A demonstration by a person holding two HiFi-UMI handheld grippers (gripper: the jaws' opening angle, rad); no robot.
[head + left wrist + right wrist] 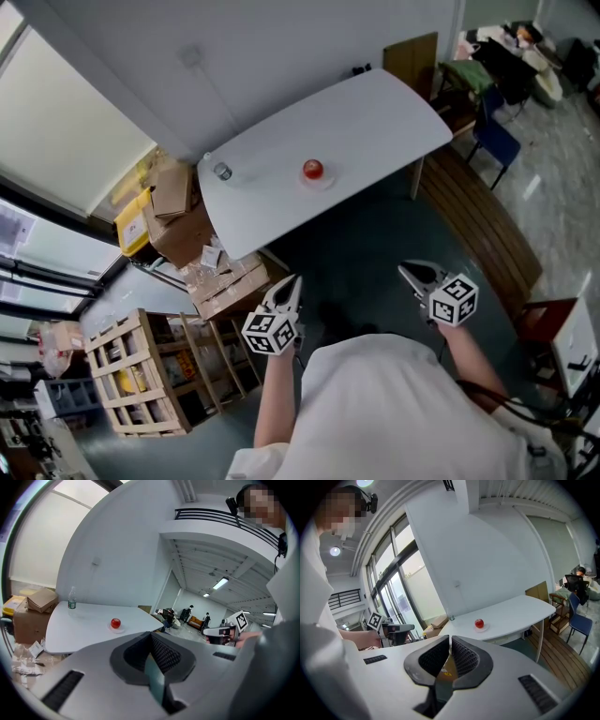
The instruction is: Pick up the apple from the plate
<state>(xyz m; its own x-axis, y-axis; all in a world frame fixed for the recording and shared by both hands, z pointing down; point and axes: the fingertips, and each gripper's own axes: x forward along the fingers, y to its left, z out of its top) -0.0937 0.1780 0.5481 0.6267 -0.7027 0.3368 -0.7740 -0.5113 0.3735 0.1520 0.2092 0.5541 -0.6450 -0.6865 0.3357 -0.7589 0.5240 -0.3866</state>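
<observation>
Left gripper point(289, 286) and right gripper point(412, 274) both closed, empty, well short of the far apple point(312, 169); arriving shut could knock it off its plate point(325, 181).

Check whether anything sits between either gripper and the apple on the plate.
Nothing visible does. The apple sits on its plate on the white table, with only open floor between it and the left gripper and right gripper, both shut and empty. The bottle stands well off to the side.
</observation>
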